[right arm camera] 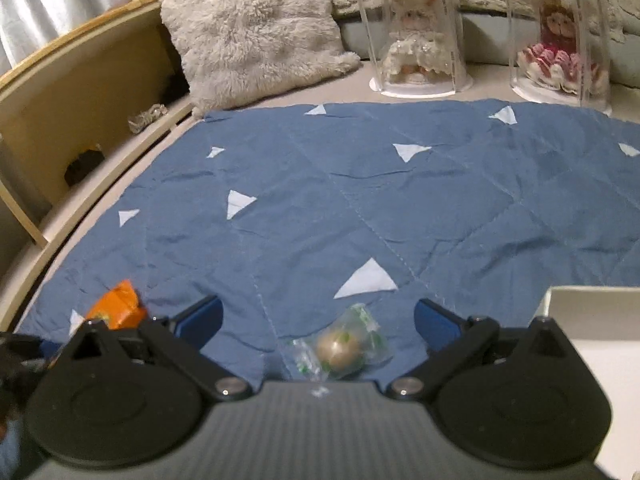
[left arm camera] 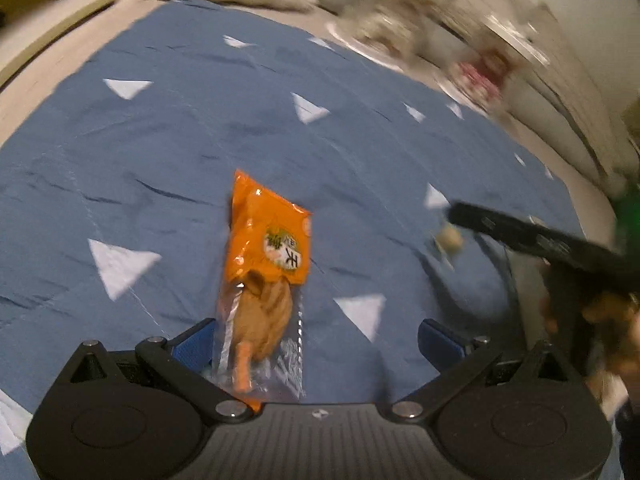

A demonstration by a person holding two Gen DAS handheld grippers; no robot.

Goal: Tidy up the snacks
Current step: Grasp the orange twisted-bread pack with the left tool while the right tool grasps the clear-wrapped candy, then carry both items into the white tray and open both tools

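Looking along the left gripper (left arm camera: pixel 316 340), we see its two blue-padded fingers (left arm camera: pixel 194 346) spread wide over a blue quilt (left arm camera: pixel 160 160) with white triangles. An orange snack packet (left arm camera: pixel 266 264) lies lengthwise between them, nearer the left finger than the right one — its clear lower end, showing a brownish piece of food, reaches back toward the gripper body, and its orange printed end points away from us. Whether the left pad actually touches the wrapper we cannot tell; the right pad stands well apart from it. Off to the right the other black gripper (left arm camera: pixel 532 236) cuts across the view (blurred), with a small round wrapped snack (left arm camera: pixel 450 238) just beside its tip.

From the right wrist, we find the right gripper (right arm camera: pixel 318 322) also spread open, nothing pinched. The round snack in clear green-printed wrap (right arm camera: pixel 340 348) lies on the quilt between the fingers, slightly right of centre and close to the gripper body, touching neither pad. A corner of the orange packet (right arm camera: pixel 118 306) shows at the lower left, behind the left finger. A white box (right arm camera: pixel 592 320) sits at the right edge, and beyond the quilt stand a fluffy cushion (right arm camera: pixel 256 32) and two dolls in clear cases (right arm camera: pixel 416 36).
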